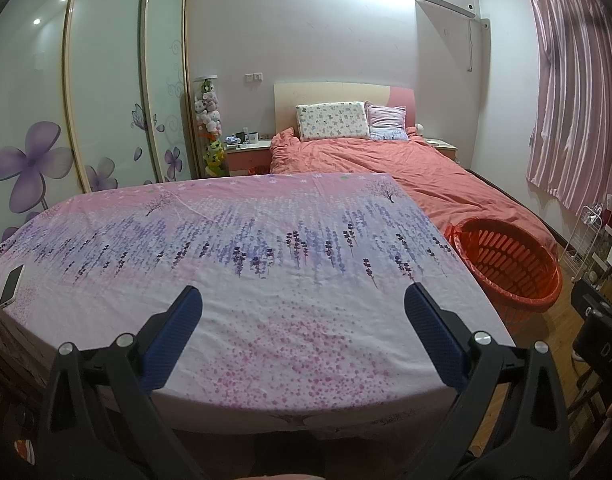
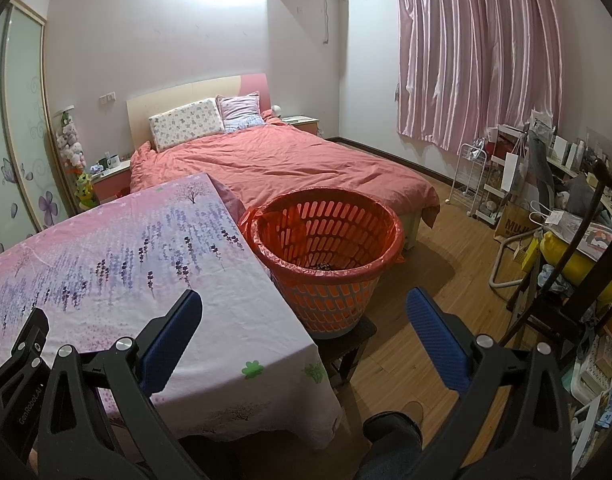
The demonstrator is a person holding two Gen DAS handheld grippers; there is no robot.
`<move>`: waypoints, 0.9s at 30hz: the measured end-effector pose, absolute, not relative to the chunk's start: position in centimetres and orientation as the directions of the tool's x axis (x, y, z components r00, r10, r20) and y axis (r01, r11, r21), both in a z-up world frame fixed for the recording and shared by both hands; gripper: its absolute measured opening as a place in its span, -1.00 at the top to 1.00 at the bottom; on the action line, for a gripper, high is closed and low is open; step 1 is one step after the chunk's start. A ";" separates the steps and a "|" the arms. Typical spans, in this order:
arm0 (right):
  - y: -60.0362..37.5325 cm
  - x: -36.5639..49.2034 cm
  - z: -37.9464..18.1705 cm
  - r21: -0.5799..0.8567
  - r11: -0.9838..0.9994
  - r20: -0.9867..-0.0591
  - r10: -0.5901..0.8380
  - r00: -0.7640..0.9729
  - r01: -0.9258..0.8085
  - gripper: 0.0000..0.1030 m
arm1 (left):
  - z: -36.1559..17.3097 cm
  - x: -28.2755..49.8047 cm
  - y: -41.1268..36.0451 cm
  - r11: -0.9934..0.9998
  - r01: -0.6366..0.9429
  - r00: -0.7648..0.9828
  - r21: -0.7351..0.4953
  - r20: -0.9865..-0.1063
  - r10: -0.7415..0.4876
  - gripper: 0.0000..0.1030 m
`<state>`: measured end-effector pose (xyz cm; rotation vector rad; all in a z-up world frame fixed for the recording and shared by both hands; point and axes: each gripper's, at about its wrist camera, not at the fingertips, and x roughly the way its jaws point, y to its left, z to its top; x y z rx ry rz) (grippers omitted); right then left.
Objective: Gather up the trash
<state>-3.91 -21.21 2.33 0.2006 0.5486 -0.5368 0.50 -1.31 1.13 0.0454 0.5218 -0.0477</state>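
I hold both tongs spread wide and empty: the left tongs (image 1: 301, 300) hover over the desk (image 1: 265, 344) with its floral cloth, the right tongs (image 2: 303, 304) over its right edge. The orange basket (image 2: 326, 276), lined with a red bag, stands on a dark stool (image 2: 346, 344) touching that edge, with some dark scraps inside. A phone (image 1: 11, 285) lies at the desk's left edge.

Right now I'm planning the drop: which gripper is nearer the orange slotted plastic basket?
Right. The right gripper hovers just before the basket; the left gripper is over the table, basket off right.
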 end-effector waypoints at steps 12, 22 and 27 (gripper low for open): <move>-21.3 -3.9 2.4 0.040 0.844 -0.545 -0.429 0.720 0.534 -0.96 | 0.8 0.5 -1.3 0.998 0.060 0.864 0.032 -0.502 -0.036 -0.92; -21.2 -3.9 2.2 0.040 0.844 -0.546 -0.430 0.719 0.535 -0.96 | 0.8 0.5 -1.2 0.998 0.061 0.864 0.032 -0.503 -0.037 -0.92; -21.2 -3.9 2.2 0.040 0.845 -0.546 -0.429 0.720 0.534 -0.96 | 0.8 0.5 -1.2 0.998 0.061 0.863 0.032 -0.503 -0.037 -0.92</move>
